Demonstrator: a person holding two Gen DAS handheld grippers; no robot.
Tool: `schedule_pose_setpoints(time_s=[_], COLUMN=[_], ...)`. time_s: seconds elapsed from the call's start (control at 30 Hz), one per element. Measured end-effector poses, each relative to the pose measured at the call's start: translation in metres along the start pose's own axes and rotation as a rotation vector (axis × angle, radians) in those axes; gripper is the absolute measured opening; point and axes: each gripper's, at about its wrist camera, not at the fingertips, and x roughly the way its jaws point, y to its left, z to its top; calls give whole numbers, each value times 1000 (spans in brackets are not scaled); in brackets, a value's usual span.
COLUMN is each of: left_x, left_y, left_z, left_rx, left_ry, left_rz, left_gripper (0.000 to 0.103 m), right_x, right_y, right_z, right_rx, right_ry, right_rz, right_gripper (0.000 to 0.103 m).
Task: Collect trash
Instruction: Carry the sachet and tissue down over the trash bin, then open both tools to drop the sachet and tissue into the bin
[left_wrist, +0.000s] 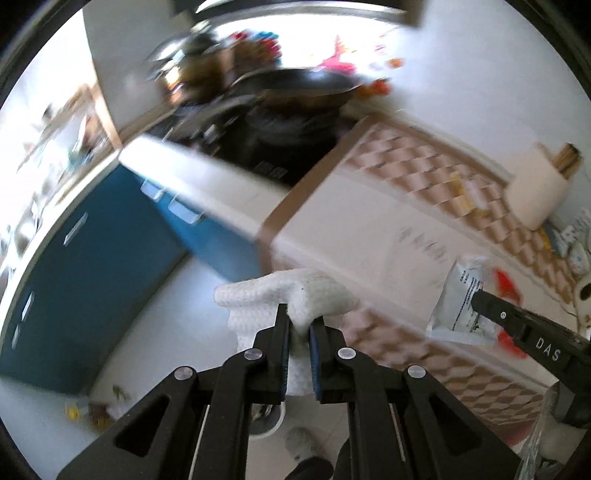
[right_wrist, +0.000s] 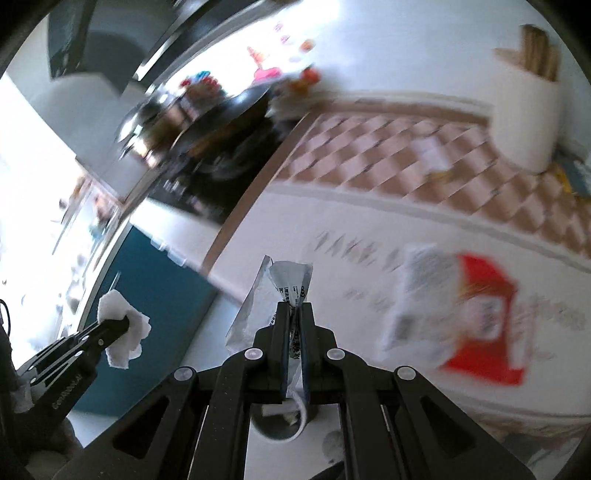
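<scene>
Jaws of the left gripper (left_wrist: 300, 325) pinch a crumpled paper towel (left_wrist: 284, 295); the right gripper (right_wrist: 294, 314) clamps a silvery wrapper (right_wrist: 284, 291). Both hang beyond the counter (left_wrist: 369, 229) edge, above a bin (right_wrist: 280, 428); release only once centred over it.

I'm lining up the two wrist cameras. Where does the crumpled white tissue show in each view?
Left wrist view: tissue at lower center, pinched in the left tongs.
Right wrist view: tissue at lower left, on the tip of the other tongs.
Shared landmark: the blue cabinet, left in both views.
</scene>
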Motion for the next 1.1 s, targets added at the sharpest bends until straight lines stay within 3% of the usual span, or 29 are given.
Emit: schedule_pose_setpoints(time_s=[0.13,0.27,0.4,0.6,0.83,1.1], left_x=[46,118,200,324,431,474], left_y=[55,119,172,218,232,240], left_z=[-44,-106,-174,-268,-344,-387], left_rx=[-98,-267,-460,-672,-735,-731], left_ry=[105,256,395,526,632,731], left_rz=[35,25,-40,-147,-175,-161], left_gripper=[7,7,7,7,7,10], right_x=[60,136,224,359,491,580], right_y=[44,76,90,85,69,59], right_z=[-43,-99,-162,-254,-342,-420], right_rx=[-58,-124,-190,-228,-253,-344], right_ry=[120,280,434,604,729,811], right_rz=[38,58,59,60,39,-15], right_gripper=[5,5,5,5,5,5])
